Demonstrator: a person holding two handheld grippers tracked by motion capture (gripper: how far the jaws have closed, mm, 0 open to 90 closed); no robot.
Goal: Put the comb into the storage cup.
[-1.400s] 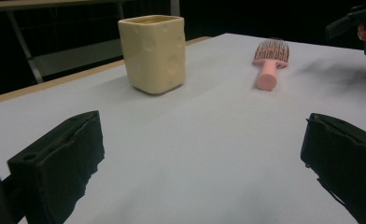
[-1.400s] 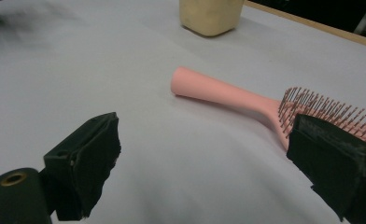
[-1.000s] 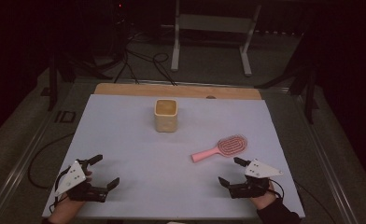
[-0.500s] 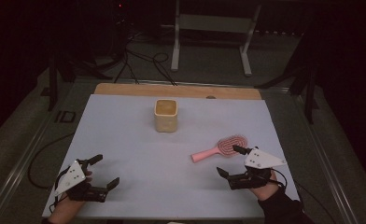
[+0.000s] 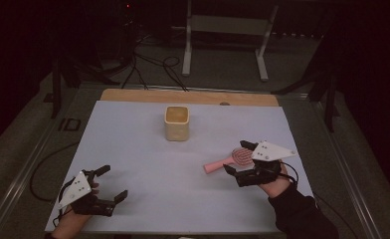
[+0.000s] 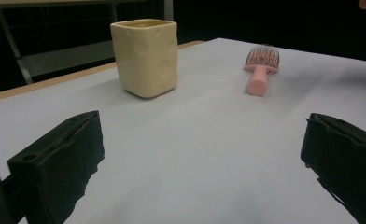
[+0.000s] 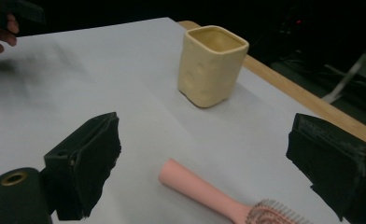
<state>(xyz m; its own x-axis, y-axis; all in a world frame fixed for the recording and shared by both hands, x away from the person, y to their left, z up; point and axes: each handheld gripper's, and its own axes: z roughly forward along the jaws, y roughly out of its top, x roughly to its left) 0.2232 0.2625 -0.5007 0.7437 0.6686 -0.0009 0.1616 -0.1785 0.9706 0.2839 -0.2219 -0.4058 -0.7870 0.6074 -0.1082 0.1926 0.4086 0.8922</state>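
Here the left claw (image 5: 108, 183) rests near the worktop's (image 5: 133, 144) near-left corner, its jaws spread wide with nothing between them; in the left gripper view its two black jaws stand far apart over bare white surface, pointed toward the middle of the worktop. It looks idle, well apart from everything else.

Further right, toward the far edge and about midway along it, stands a cream square cup (image 5: 176, 123), upright, open mouth up, and empty as far as the high view shows. In the left gripper view the cup (image 6: 144, 56) sits well beyond the jaws.

Right of that, between the cup and the near-right corner, the pink hairbrush (image 5: 229, 160) lies flat, bristles up, its handle pointing toward the worktop's middle and its round head toward the right edge. The right claw (image 5: 239, 158) hovers directly at the brush's head, jaws wide, one on either side of it. In the right gripper view the hairbrush (image 7: 209, 193) lies between and just below the open jaws, handle toward the cup (image 7: 210, 65), and neither jaw appears to be touching it.

By my judgement, the work is at its very start: the approach to the brush is nearly made, but nothing is gripped or lifted. Closing on the brush, raising it and likely carrying it to the cup all remain.
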